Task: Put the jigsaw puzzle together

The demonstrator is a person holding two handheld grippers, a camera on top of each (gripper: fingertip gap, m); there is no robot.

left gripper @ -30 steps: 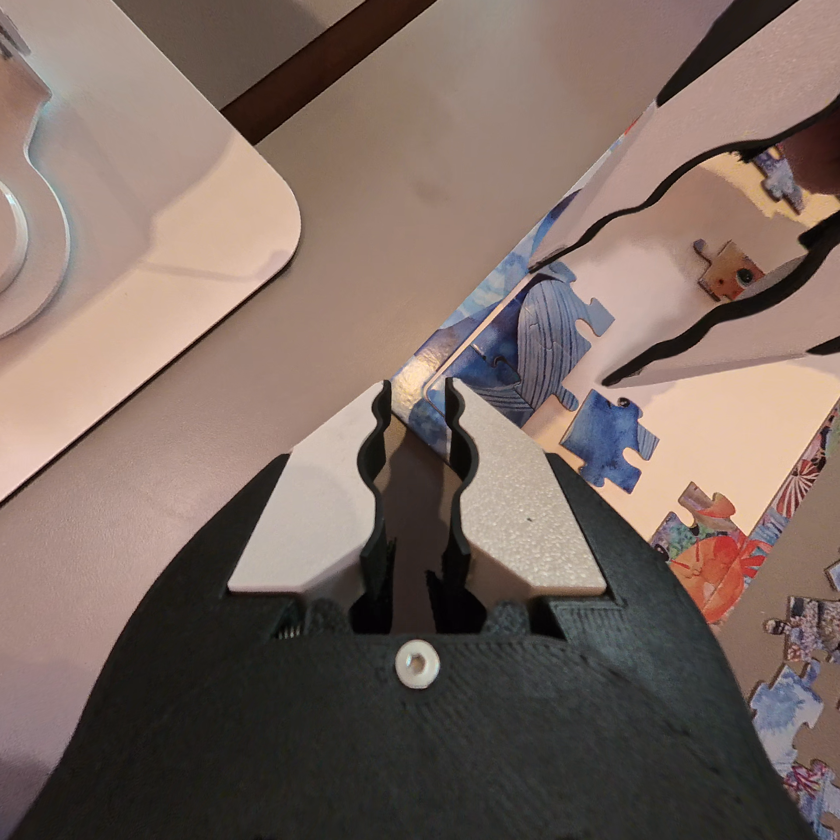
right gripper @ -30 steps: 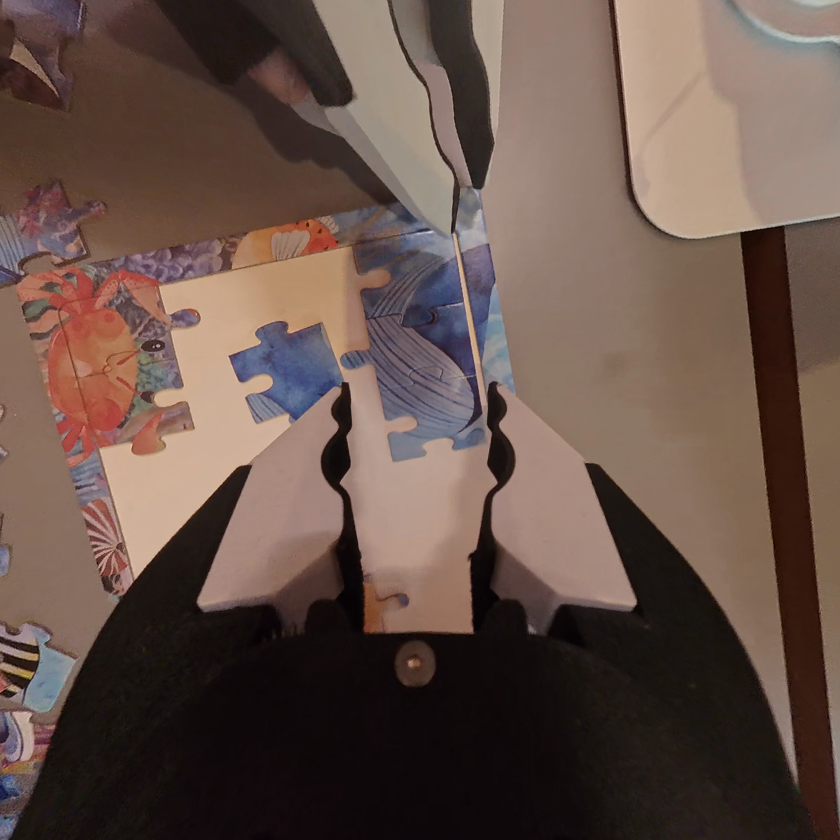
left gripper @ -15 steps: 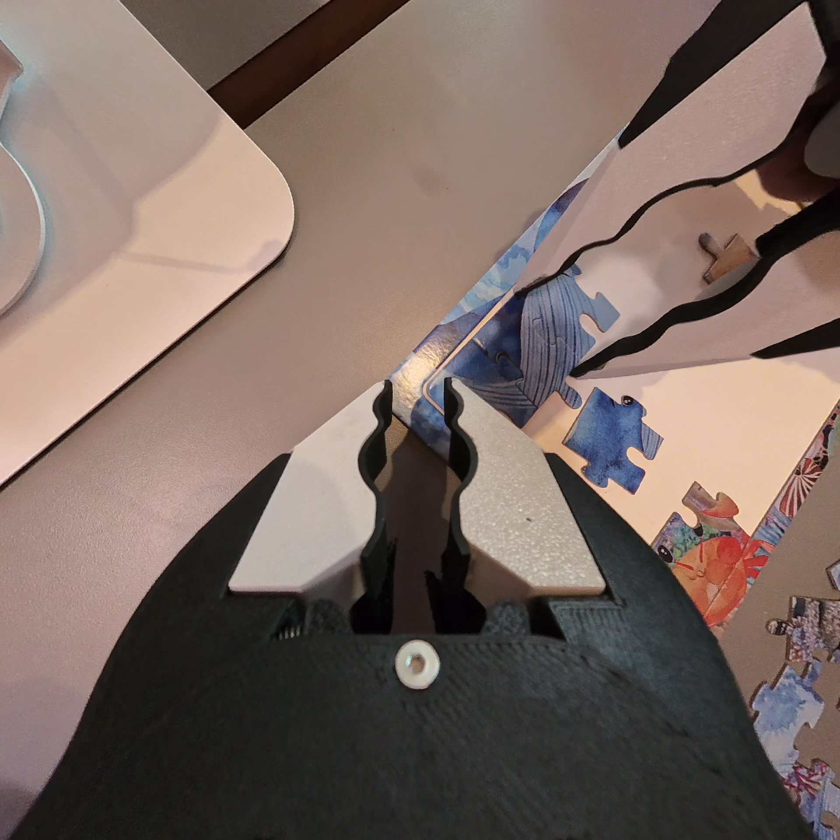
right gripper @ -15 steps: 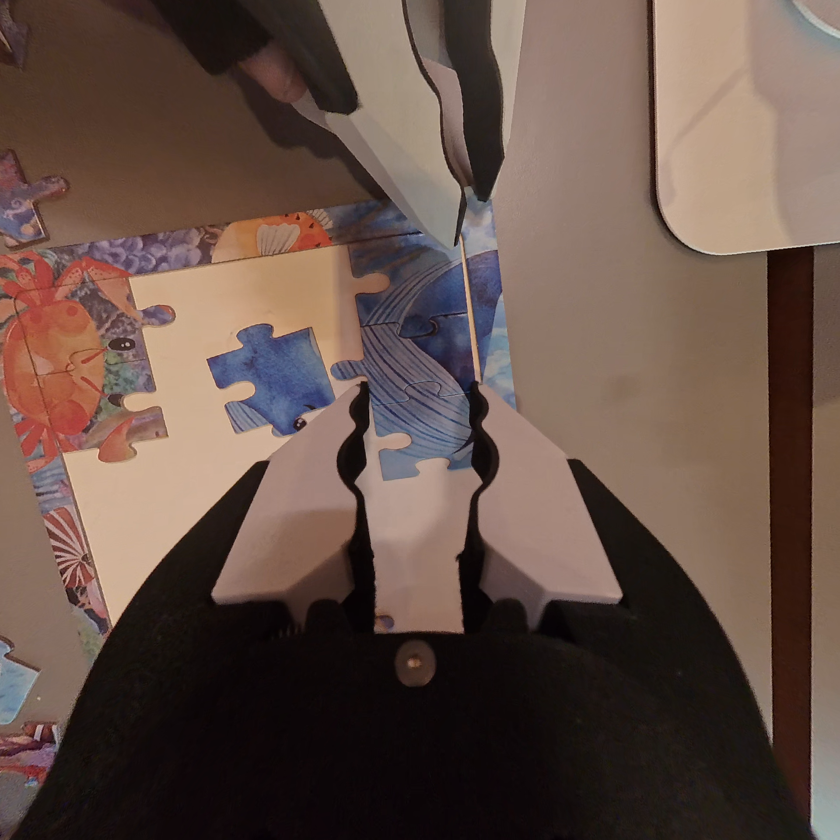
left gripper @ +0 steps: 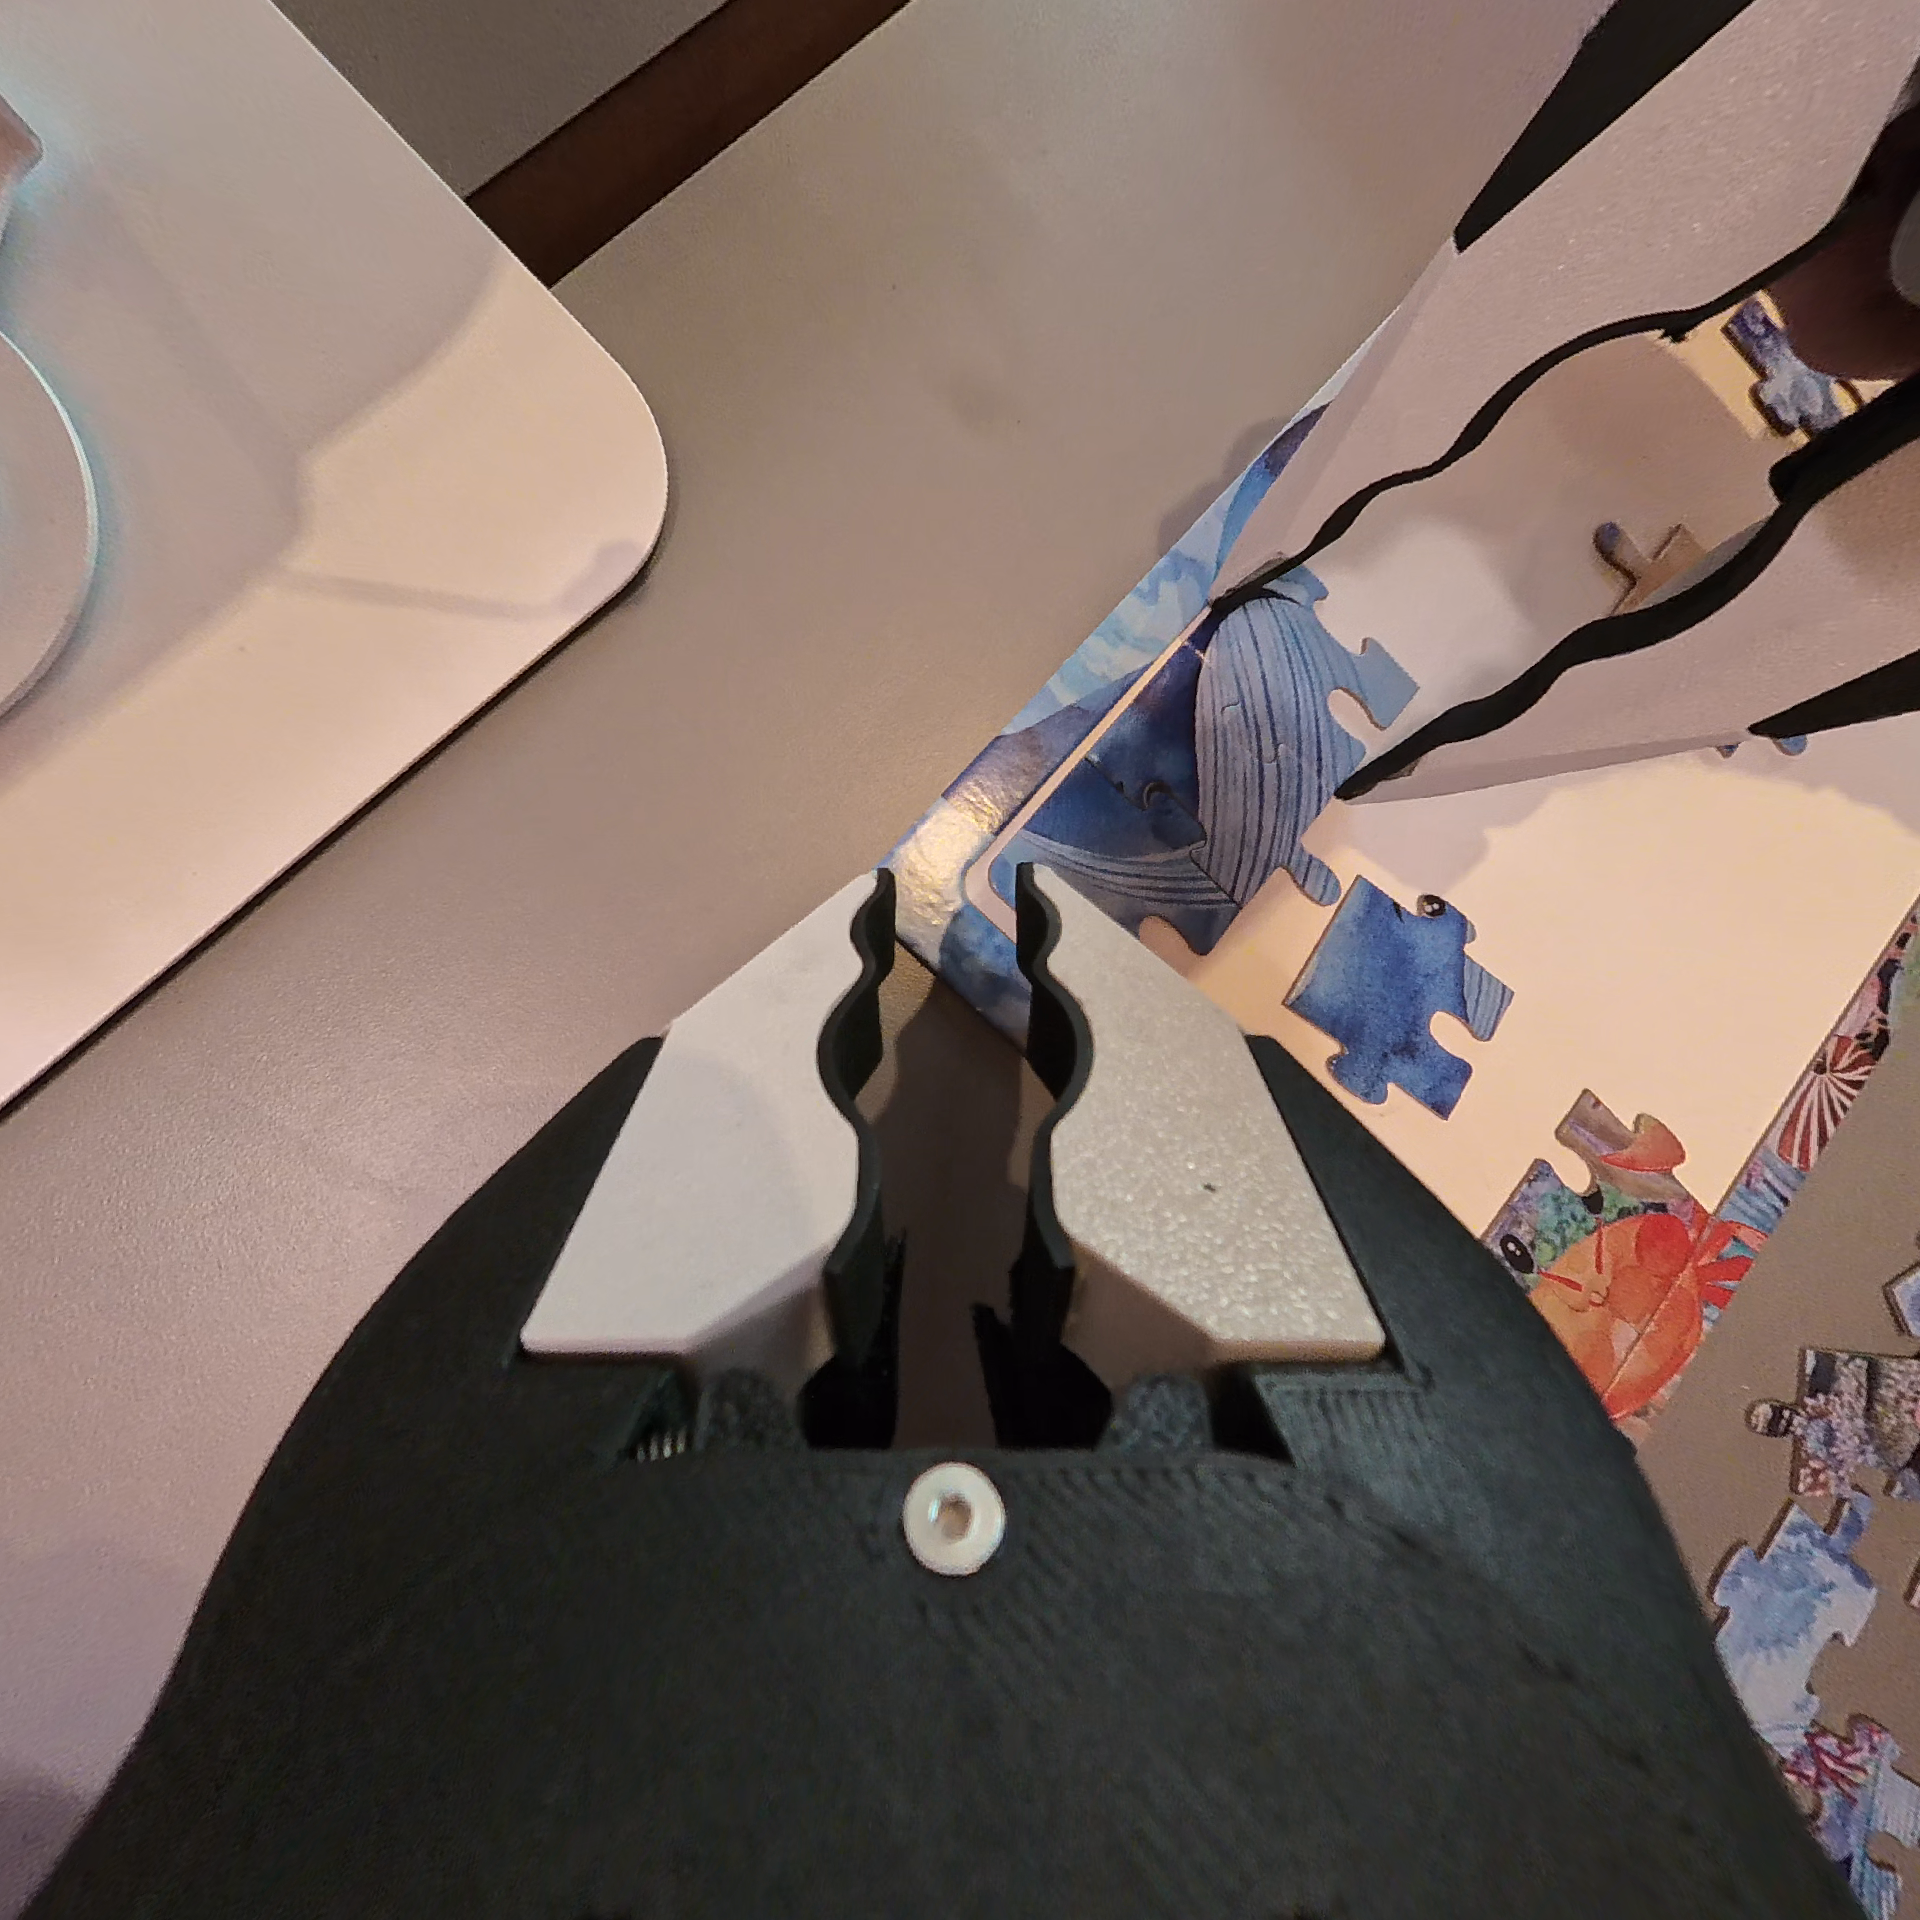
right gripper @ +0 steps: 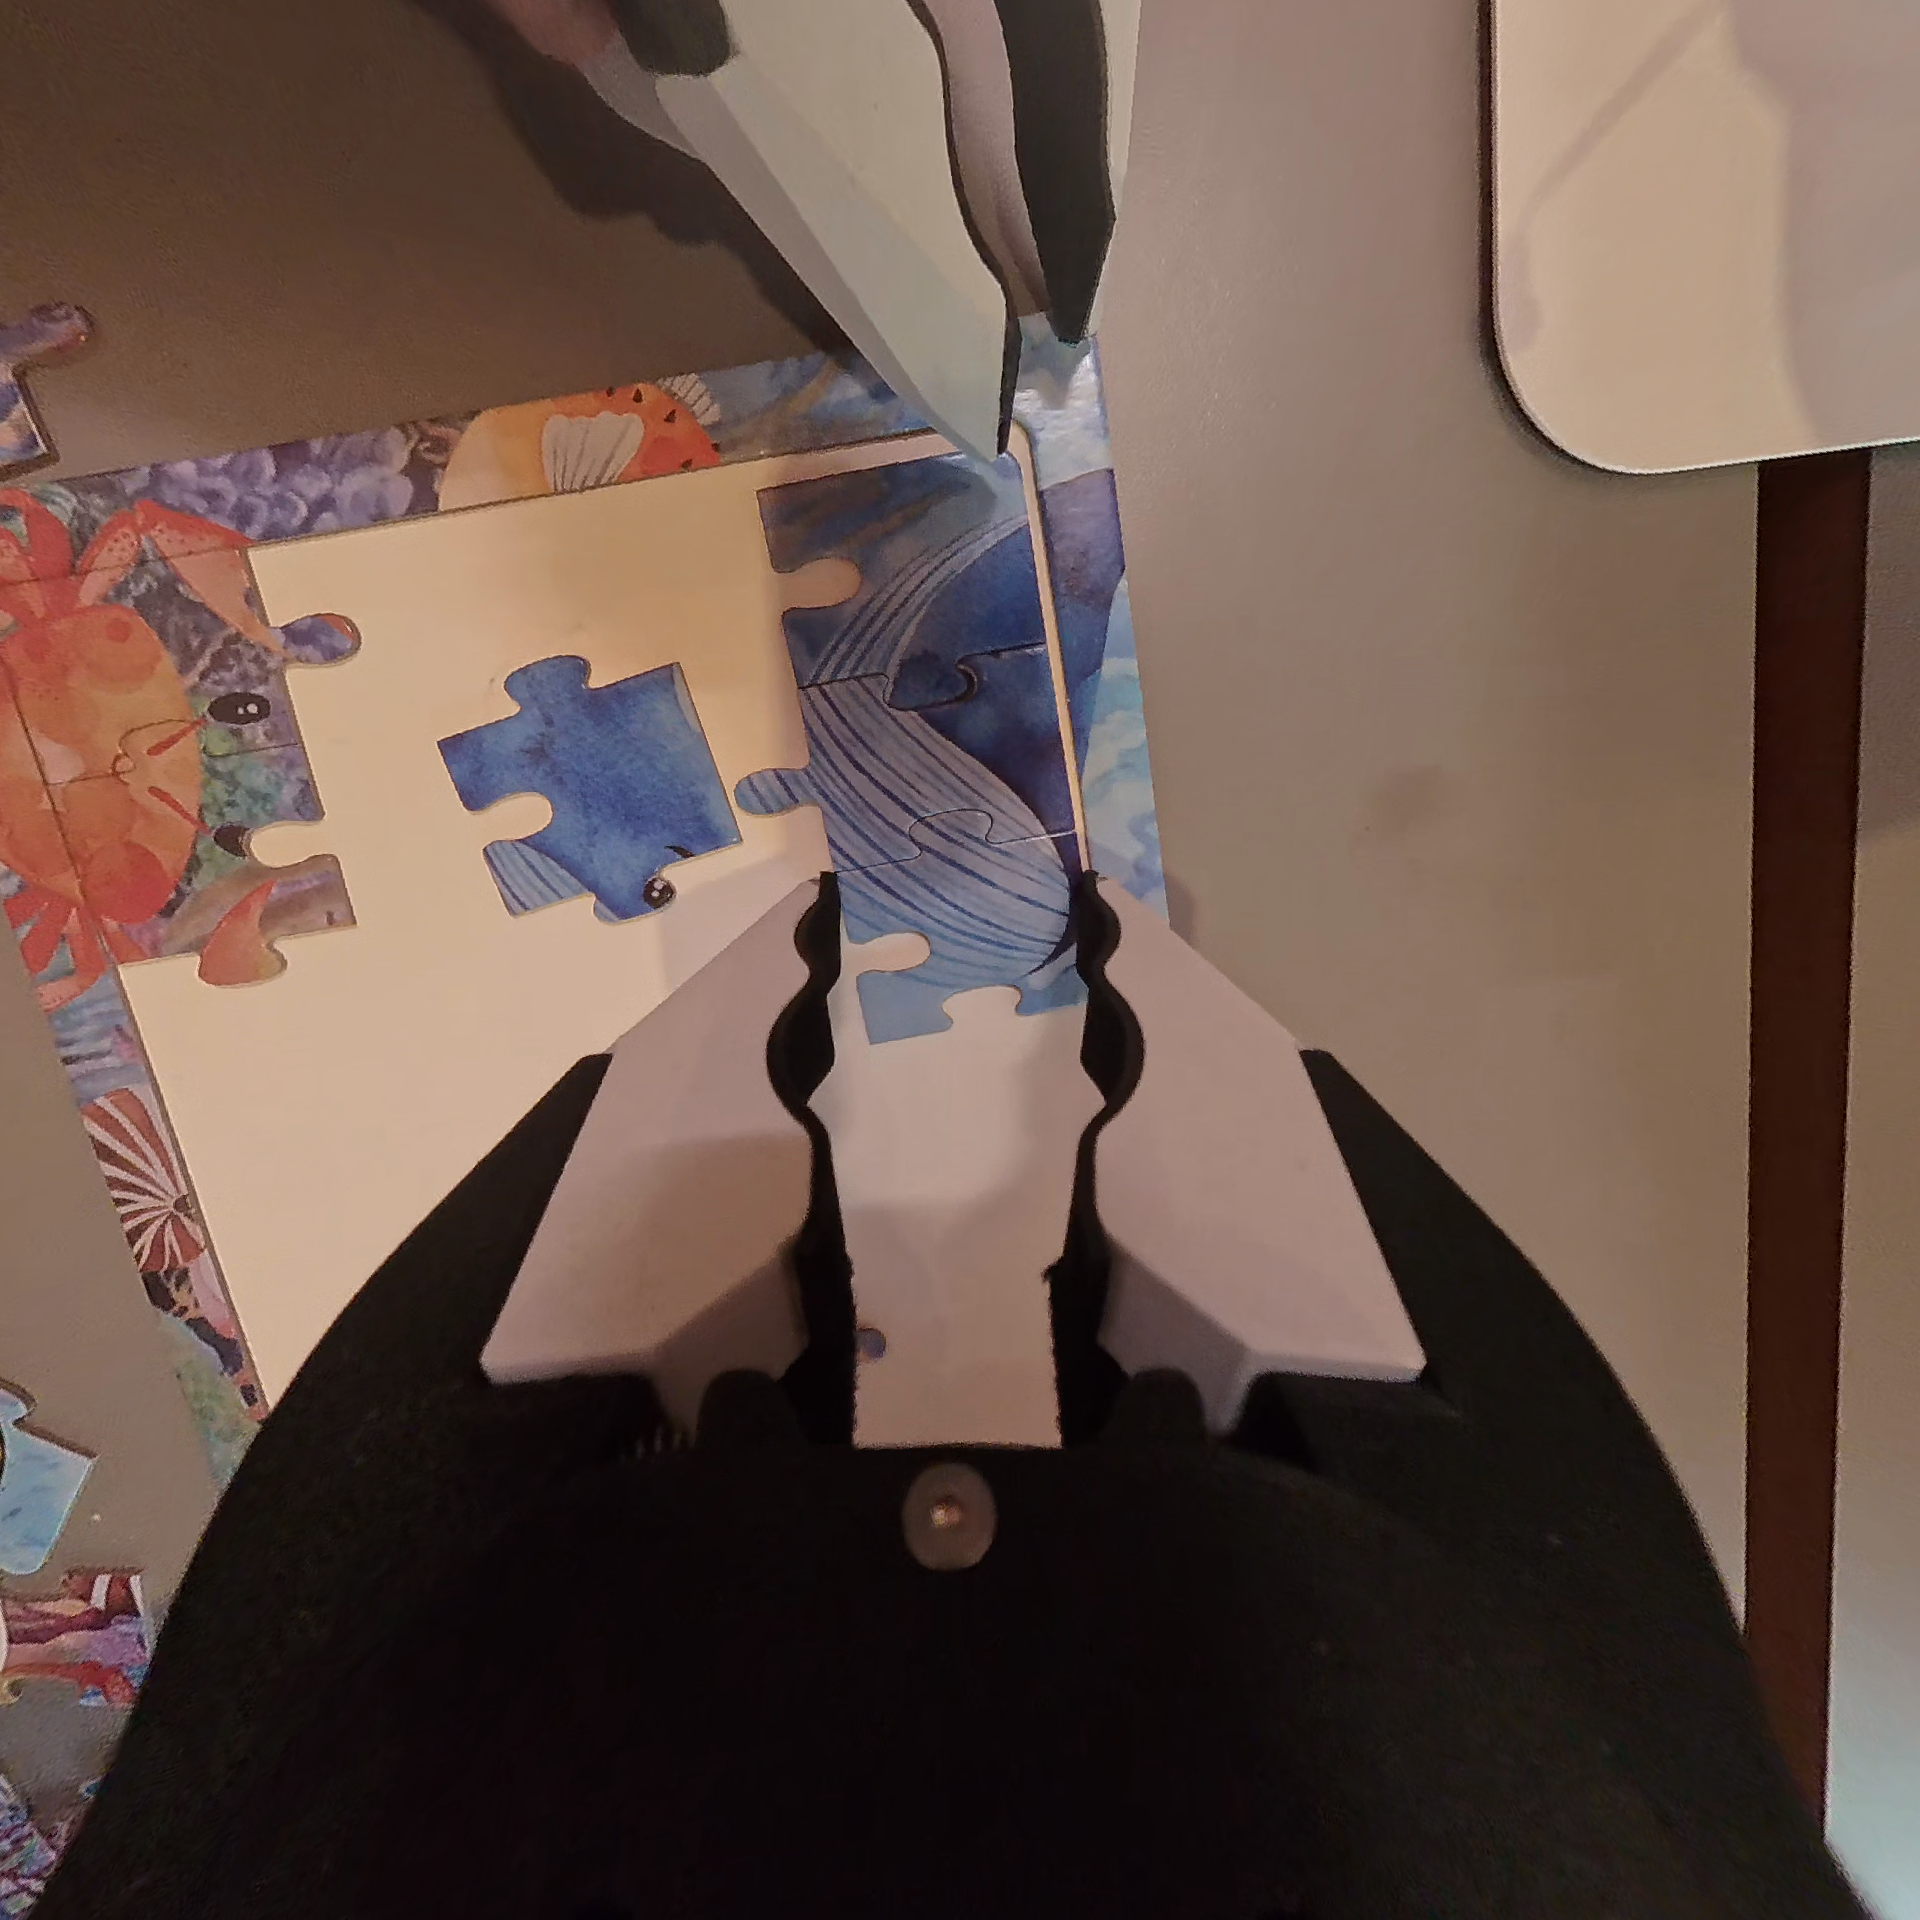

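— Grey table [right gripper: 1403,675]; right gripper [right gripper: 956,894] spread above the whale pieces [right gripper: 935,727]. Loose blue piece [right gripper: 597,784]?

— Left of its jaws. Thin, stiff, light: pinch opposite edges. Left gripper [left gripper: 951,894] is parted, empty, at the tray [left gripper: 940,873] corner.

A jigsaw puzzle tray [right gripper: 436,1122] with a cream floor lies flat ahead of the right gripper [right gripper: 956,883]. Joined blue whale pieces [right gripper: 935,748] fill its corner just past the fingertips. One loose blue piece [right gripper: 597,774] lies to their left; orange crab pieces [right gripper: 125,748] sit farther left.
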